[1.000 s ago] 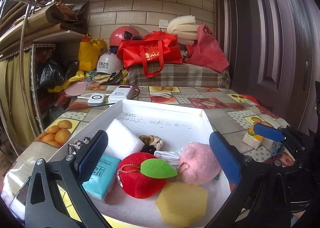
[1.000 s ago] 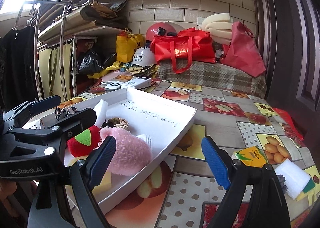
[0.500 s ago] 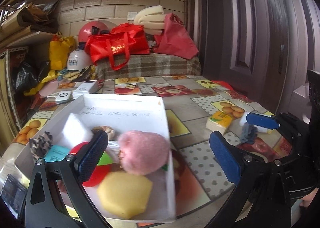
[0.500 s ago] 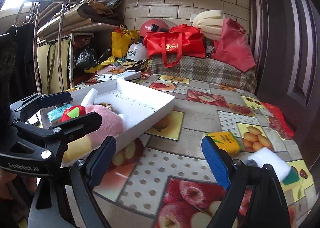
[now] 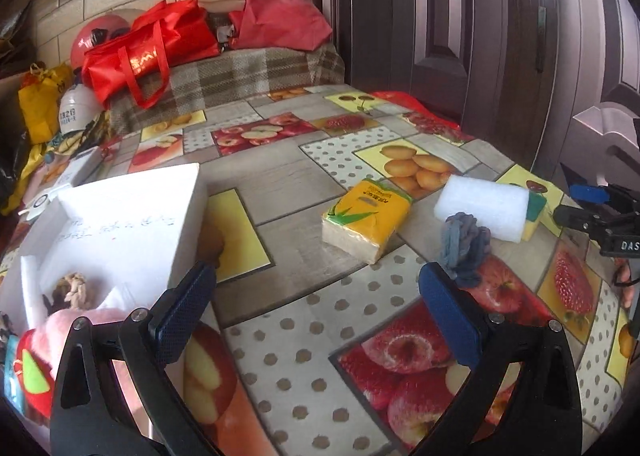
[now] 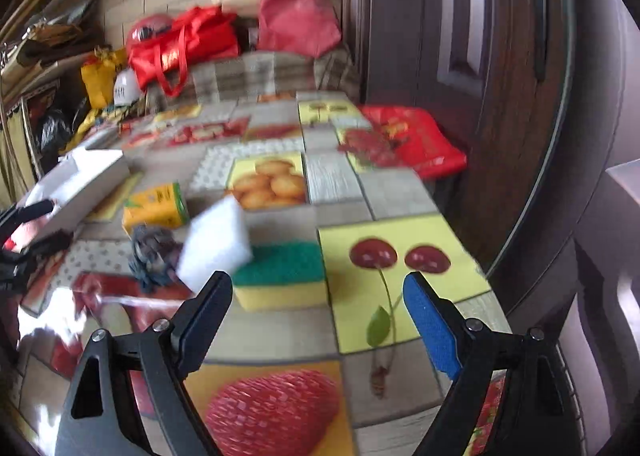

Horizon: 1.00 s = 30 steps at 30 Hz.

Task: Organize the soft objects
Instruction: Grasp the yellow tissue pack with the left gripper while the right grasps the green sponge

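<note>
On the fruit-print table lie a yellow tissue pack (image 5: 366, 218) (image 6: 157, 206), a grey knotted rope toy (image 5: 464, 248) (image 6: 154, 252), a white foam block (image 5: 484, 208) (image 6: 216, 242) and a green-topped yellow sponge (image 6: 280, 276). My left gripper (image 5: 316, 308) hangs open over the table, short of the tissue pack, with nothing between its fingers. At the left stands a white box (image 5: 132, 224) holding a pink plush (image 5: 52, 332), a red plush apple (image 5: 32, 376) and a beige rope knot (image 5: 74, 288). My right gripper (image 6: 318, 316) is open just before the sponge, empty.
A dark wooden door (image 5: 460, 16) closes the right side. Red bags (image 5: 160, 40) and a helmet sit on a plaid-covered bench (image 5: 248, 72) behind the table. A red plastic bag (image 6: 416, 144) lies at the table's far right edge. The right gripper shows at the left view's right edge (image 5: 592, 212).
Both grippers have swung right, away from the white box toward the loose items. The box has slid to the left edge of both views; the sponge and foam block now lie close ahead.
</note>
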Each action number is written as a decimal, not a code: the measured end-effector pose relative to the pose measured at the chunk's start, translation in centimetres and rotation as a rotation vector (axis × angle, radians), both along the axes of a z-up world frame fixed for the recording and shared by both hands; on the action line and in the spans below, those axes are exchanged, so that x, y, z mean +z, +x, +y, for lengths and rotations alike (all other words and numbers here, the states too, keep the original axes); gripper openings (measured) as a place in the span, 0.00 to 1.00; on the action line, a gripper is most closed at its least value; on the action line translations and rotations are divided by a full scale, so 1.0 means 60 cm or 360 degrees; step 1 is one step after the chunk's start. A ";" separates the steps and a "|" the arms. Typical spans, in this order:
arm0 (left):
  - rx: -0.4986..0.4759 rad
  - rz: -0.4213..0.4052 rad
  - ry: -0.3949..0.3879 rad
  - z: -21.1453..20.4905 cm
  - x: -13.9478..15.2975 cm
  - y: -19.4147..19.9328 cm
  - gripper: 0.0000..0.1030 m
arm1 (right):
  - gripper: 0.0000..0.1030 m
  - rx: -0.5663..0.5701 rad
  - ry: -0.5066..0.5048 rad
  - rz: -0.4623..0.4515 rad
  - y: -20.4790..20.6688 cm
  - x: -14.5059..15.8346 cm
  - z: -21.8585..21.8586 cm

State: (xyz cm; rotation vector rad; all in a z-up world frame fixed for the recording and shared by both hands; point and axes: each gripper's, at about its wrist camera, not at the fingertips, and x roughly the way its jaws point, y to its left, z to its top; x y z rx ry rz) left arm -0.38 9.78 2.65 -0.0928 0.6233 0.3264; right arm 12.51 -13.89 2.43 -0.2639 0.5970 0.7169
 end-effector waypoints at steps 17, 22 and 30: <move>-0.0188 0.0300 0.0048 -0.005 -0.032 0.138 0.94 | 0.85 0.0241 -0.0310 0.0061 0.024 -0.046 0.079; -0.0247 0.0371 0.0037 -0.002 -0.043 0.169 0.60 | 0.63 0.0217 -0.0250 0.0132 0.036 -0.048 0.075; -0.0209 0.0253 0.0066 -0.001 -0.027 0.152 0.57 | 0.54 0.0003 -0.0033 0.0152 0.057 -0.030 0.027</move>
